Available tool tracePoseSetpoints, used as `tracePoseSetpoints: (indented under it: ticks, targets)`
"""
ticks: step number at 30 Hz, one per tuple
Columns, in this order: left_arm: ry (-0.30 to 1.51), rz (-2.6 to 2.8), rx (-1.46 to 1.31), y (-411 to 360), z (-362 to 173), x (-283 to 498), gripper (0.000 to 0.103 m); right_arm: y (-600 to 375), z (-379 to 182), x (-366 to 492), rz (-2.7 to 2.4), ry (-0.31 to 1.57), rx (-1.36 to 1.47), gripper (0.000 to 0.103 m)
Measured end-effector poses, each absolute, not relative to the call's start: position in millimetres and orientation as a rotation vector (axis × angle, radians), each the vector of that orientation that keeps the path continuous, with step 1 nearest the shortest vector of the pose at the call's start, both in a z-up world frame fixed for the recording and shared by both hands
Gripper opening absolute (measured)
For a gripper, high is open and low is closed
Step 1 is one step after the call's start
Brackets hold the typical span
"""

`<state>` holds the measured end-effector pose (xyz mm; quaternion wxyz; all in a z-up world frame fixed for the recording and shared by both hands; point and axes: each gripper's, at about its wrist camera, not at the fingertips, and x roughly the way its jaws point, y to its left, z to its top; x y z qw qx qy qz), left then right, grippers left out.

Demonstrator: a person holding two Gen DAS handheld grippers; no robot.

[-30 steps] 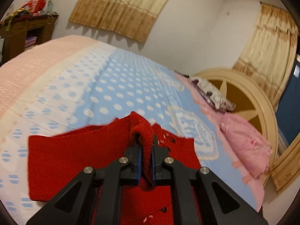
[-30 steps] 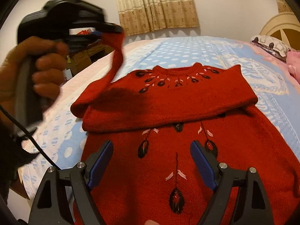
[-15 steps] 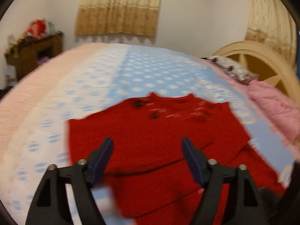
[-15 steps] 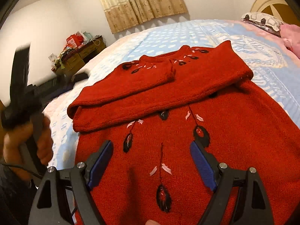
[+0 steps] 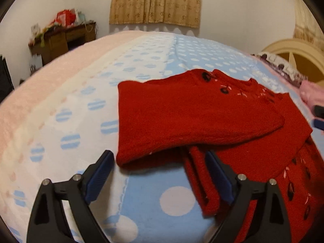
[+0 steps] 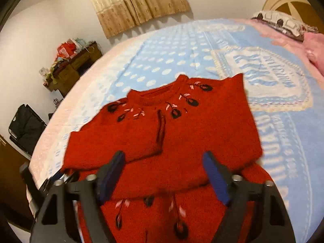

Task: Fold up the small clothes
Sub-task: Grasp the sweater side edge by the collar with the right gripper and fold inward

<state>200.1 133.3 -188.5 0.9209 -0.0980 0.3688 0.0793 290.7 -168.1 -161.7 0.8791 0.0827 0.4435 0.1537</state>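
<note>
A red knit sweater [image 5: 194,117] with dark leaf embroidery lies on the blue dotted bed cover [image 5: 85,121], both sleeves folded across its chest. My left gripper [image 5: 160,168] hovers low at the sweater's side edge, its jaws opening; only bed cover and the garment's folded side edge show between them, nothing gripped. In the right wrist view the sweater [image 6: 194,125] fills the middle. My right gripper [image 6: 164,172] hangs over the folded sleeves with its jaws closing, the pads not pressing on the cloth. One tip of the right gripper [image 5: 319,115] shows at the left view's right edge.
A cluttered wooden desk [image 5: 62,38] stands at the back left under tan curtains [image 5: 156,0]. Pillows [image 6: 283,23] and a pink cloth [image 5: 311,93] lie near the rounded headboard [image 5: 295,54]. A black folding chair [image 6: 26,127] stands beside the bed.
The left gripper let go of the sleeve cuff, opened wide and dropped to the sweater's side edge; the sleeve now lies folded across the chest. The right gripper moved forward over the sweater, its jaws narrower.
</note>
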Motion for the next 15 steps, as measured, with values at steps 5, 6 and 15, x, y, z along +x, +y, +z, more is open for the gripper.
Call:
tracePoseSetpoints:
  ticks: [5,6,15]
  targets:
    - [0.757,0.168,-0.189,128.9,-191.3,199.5,0.103,-143.3,-191.5,317.8,0.306,0.988,0.095,0.070]
    - [0.756,0.170,-0.182,127.6,-191.6,199.5,0.103,-140.4,-196.0,321.4,0.310,0.998,0.092,0.068]
    - [0.763,0.162,-0.211,133.9,-191.9,203.5,0.103,-121.7,-176.2,316.7,0.326,0.884,-0.035,0.009]
